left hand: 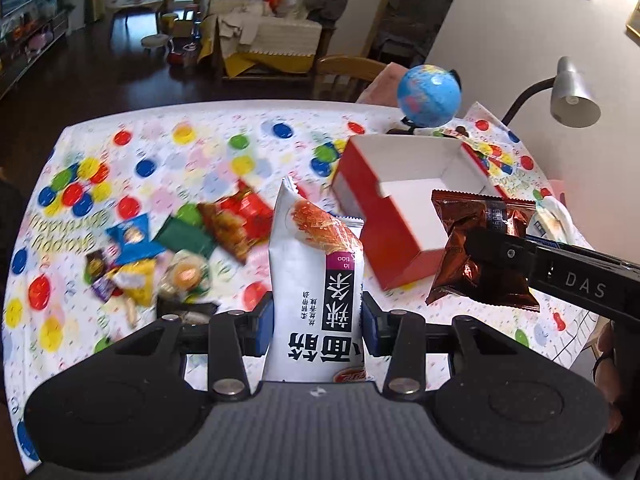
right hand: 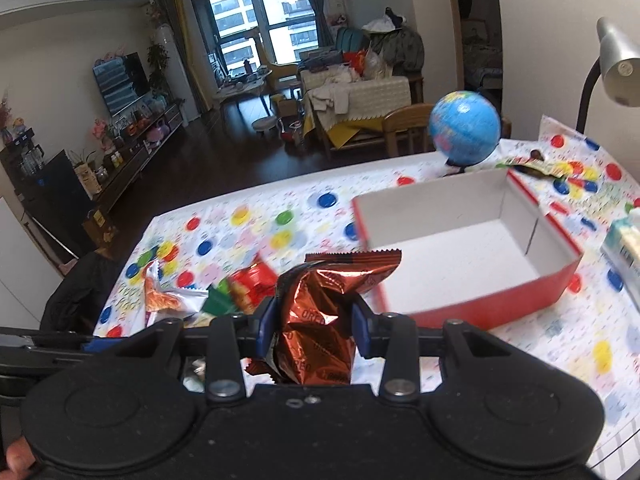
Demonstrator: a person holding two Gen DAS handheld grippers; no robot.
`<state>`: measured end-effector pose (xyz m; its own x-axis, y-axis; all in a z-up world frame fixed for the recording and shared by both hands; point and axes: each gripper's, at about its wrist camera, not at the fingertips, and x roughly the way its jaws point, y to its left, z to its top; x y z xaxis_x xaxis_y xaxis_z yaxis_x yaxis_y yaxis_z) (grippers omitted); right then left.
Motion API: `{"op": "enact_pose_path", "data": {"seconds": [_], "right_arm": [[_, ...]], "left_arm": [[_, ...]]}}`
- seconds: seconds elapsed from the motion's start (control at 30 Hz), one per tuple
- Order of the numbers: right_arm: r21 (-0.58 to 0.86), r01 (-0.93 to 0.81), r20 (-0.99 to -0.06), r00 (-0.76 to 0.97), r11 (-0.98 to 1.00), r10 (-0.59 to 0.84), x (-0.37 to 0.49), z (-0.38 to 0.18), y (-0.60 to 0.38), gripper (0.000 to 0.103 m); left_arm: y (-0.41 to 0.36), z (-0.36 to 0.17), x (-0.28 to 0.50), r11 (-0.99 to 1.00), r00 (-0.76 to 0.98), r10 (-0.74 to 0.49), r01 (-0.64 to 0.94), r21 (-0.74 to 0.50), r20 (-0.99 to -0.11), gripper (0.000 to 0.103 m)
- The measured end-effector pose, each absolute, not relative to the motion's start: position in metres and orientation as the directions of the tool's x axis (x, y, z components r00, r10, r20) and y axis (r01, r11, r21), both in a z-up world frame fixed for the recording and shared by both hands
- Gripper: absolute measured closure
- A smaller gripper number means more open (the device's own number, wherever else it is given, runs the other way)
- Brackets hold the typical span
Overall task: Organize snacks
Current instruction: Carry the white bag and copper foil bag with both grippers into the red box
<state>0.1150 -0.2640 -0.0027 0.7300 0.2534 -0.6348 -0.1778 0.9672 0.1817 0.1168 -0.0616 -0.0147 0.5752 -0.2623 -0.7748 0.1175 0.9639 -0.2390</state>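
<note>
Clamped upright in the left gripper [left hand: 318, 330], a white packet [left hand: 314, 280] fills lower centre; the right gripper [right hand: 314, 330] pinches a copper packet [right hand: 320, 312], both evidently destined for the red box [right hand: 500, 304] at right.

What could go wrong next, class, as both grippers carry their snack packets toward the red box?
1. The right gripper pinches the crinkled brown foil packet low; it might slip.
2. The left gripper holds the white packet close beside it; the two could collide over the empty red box.
</note>
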Motion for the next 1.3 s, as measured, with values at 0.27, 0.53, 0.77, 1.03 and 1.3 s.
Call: {"op": "enact_pose_path", "data": {"seconds": [0.27, 0.53, 0.77, 1.03, 1.3], "right_arm": [[0.167, -0.168, -0.639, 0.732, 0.972, 0.237, 0.152, -0.004, -0.322, 0.066], [0.171, -0.152, -0.652, 0.723, 0.973, 0.228, 0.196, -0.013, -0.379, 0.066], [0.185, -0.136, -0.672, 0.705, 0.973, 0.227, 0.229, -0.028, -0.418, 0.066], [0.183, -0.103, -0.718, 0.665, 0.978, 0.205, 0.267, -0.059, -0.454, 0.066], [0.193, -0.117, -0.765, 0.604, 0.974, 0.224, 0.292, -0.092, -0.457, 0.066]], "left_arm": [[-0.128, -0.012, 0.159, 0.969, 0.572, -0.248, 0.141, -0.203, -0.782, 0.061], [-0.185, -0.019, 0.206, 0.976, 0.564, -0.218, 0.141, -0.167, -0.796, 0.06], [-0.23, -0.03, 0.249, 0.982, 0.56, -0.185, 0.145, -0.124, -0.808, 0.06], [-0.266, -0.053, 0.291, 0.984, 0.527, -0.15, 0.162, -0.075, -0.837, 0.06], [-0.29, -0.088, 0.317, 0.983, 0.475, -0.112, 0.184, -0.026, -0.873, 0.06]]}}
